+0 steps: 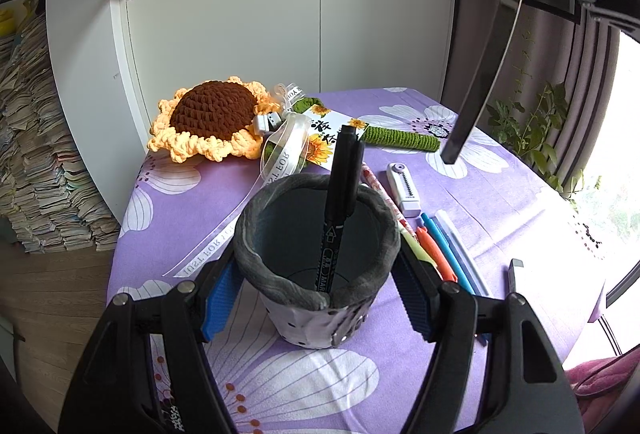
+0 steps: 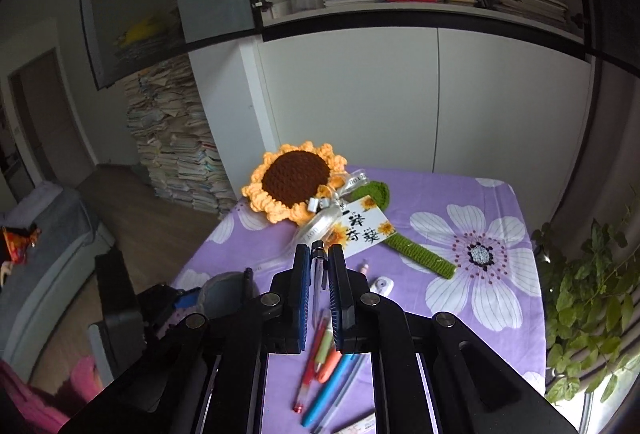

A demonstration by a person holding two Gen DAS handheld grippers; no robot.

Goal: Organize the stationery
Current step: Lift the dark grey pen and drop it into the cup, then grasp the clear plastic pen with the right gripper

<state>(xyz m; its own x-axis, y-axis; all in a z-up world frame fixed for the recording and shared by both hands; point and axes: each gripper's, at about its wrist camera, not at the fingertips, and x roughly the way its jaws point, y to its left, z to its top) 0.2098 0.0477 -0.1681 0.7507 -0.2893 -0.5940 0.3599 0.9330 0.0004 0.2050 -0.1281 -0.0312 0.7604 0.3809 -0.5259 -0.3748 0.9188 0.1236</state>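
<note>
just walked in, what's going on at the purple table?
A person with a gripper in each hand is sorting pens into a cup. The left gripper is clamped around the grey pen cup, which already has a black marker standing in it. The right gripper is shut on a clear pen, held above the table. More pens and a white correction tape lie on the purple tablecloth beside the cup.
</note>
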